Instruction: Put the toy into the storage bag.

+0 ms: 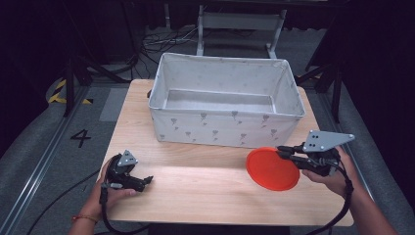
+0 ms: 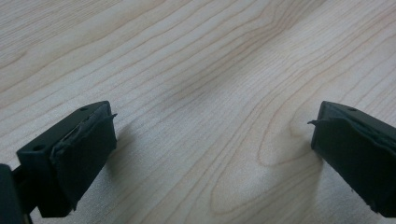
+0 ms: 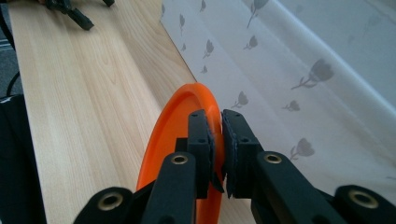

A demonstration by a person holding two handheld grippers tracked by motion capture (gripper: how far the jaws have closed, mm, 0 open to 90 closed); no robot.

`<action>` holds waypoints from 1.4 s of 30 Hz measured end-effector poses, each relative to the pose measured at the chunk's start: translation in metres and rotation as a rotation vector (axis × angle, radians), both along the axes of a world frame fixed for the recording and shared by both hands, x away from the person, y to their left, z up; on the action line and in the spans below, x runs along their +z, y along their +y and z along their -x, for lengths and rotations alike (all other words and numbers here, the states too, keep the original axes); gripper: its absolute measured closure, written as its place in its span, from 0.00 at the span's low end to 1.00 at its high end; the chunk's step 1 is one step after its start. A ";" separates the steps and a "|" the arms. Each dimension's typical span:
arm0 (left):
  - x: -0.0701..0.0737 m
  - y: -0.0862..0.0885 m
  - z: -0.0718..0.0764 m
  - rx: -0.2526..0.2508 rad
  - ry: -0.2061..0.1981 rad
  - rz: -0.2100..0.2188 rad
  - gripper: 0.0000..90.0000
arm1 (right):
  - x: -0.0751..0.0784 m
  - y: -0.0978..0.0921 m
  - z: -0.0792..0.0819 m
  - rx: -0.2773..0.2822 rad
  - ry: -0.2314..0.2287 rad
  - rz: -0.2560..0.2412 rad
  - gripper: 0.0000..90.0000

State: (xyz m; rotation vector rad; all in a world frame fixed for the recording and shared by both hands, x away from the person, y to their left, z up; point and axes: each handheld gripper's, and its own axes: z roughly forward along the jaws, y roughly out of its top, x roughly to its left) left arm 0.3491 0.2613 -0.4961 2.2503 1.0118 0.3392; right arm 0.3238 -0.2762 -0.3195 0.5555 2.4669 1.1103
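Two hands come in at the bottom of the high view. On the wooden table (image 1: 205,181) the left gripper (image 1: 147,181) rests low, and the right gripper (image 1: 284,152) pinches the edge of an orange plate (image 1: 271,169), lifted just in front of the white cloth box (image 1: 225,125). Left gripper view: its jaws stand wide apart over bare wood, holding nothing. Right gripper view: both jaws squeeze the plate's rim (image 3: 205,100), and the plate stands on edge beside the box's flowered wall (image 3: 299,70).
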 end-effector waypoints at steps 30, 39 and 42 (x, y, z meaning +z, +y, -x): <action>0.000 0.000 -0.001 -0.004 -0.002 0.001 0.00 | 0.109 -0.004 -0.021 0.009 -0.101 0.019 0.92; 0.000 0.000 -0.001 -0.005 -0.002 0.001 0.00 | 0.131 -0.002 -0.035 -0.004 -0.122 0.007 0.92; 0.000 0.000 -0.001 -0.004 -0.001 0.001 0.00 | 0.138 0.000 -0.042 -0.012 -0.133 0.019 0.92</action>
